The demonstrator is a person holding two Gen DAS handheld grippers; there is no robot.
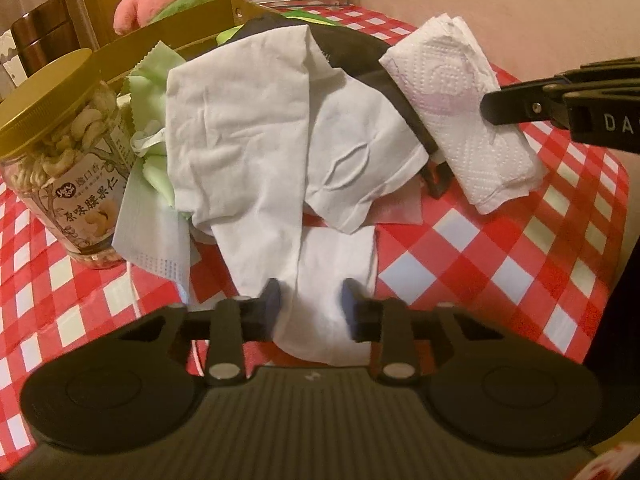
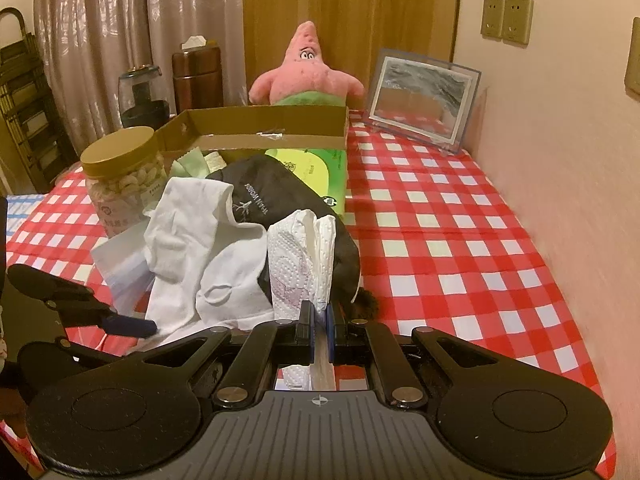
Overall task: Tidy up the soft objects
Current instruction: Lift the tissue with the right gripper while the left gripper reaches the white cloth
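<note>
A: Start nearest. What does the left gripper (image 1: 310, 308) have?

B: Its fingers are narrowed around the near end of the white cloth (image 1: 256, 148). The cloth runs between the pads, and in the right wrist view the blue pad sits against its edge. I judge it a grip, or very nearly one; the pads look close to the fabric but I can't swear they press.

A: And the right gripper (image 2: 319, 326)?

B: Clamped tight on the folded paper towel (image 2: 300, 256), the fold standing up out of the pads. From the left camera the towel hangs just beside the pile, over the checked table (image 2: 460, 240).

A: What's under the cloth?

B: A black pouch (image 2: 276, 196), partly covered, with a thin white sheet poking out at the left. The nut jar (image 1: 64, 152) stands touching that side of the heap. Behind lies a green cloth (image 1: 154, 72), then the cardboard box (image 2: 256, 124), open, with a green pack at its near edge. The pink plush (image 2: 306, 70) sits past the box.

A: So which step?

B: Picking, I'd say: each hand takes one soft thing off the pile. Nothing is sorted yet.

A: Next?

B: Probably lift the cloth clear without dragging the pouch or knocking the jar, then carry both pieces towards the box, if that is the bin.
</note>
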